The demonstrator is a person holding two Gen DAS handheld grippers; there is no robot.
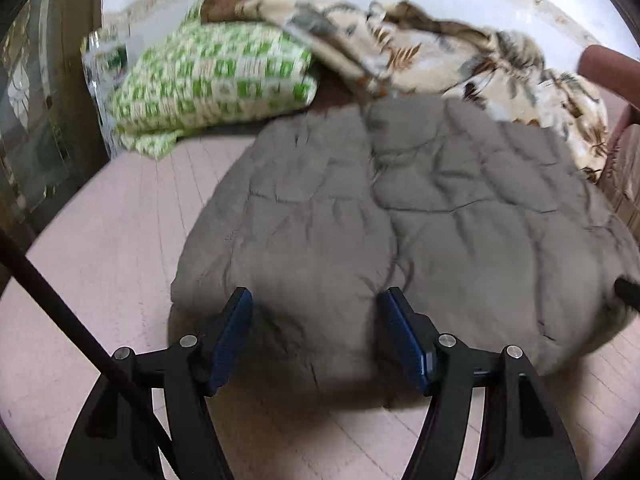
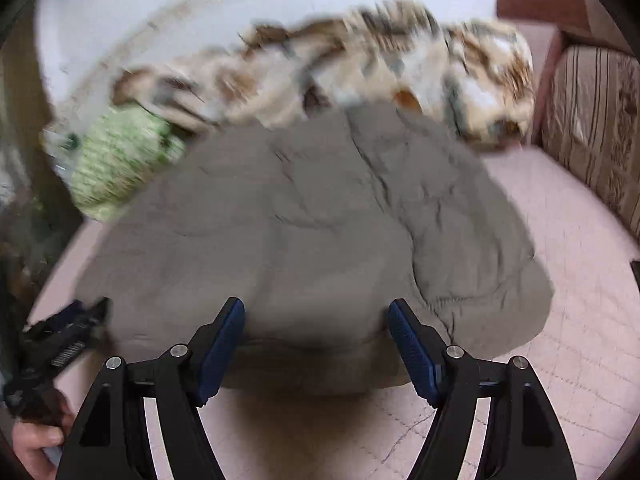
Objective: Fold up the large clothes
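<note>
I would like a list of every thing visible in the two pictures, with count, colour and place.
padded jacket: one, grey, flat on the bed ahead of both grippers
pillow: one, green and white, far left
blanket: one, cream and brown, behind the jacket
bed sheet: one, pink, under everything
sofa arm: one, striped beige, right edge
left gripper: one, black with blue pads, open
right gripper: one, black with blue pads, open
hand: one, lower left corner

Both wrists — down onto jacket
</note>
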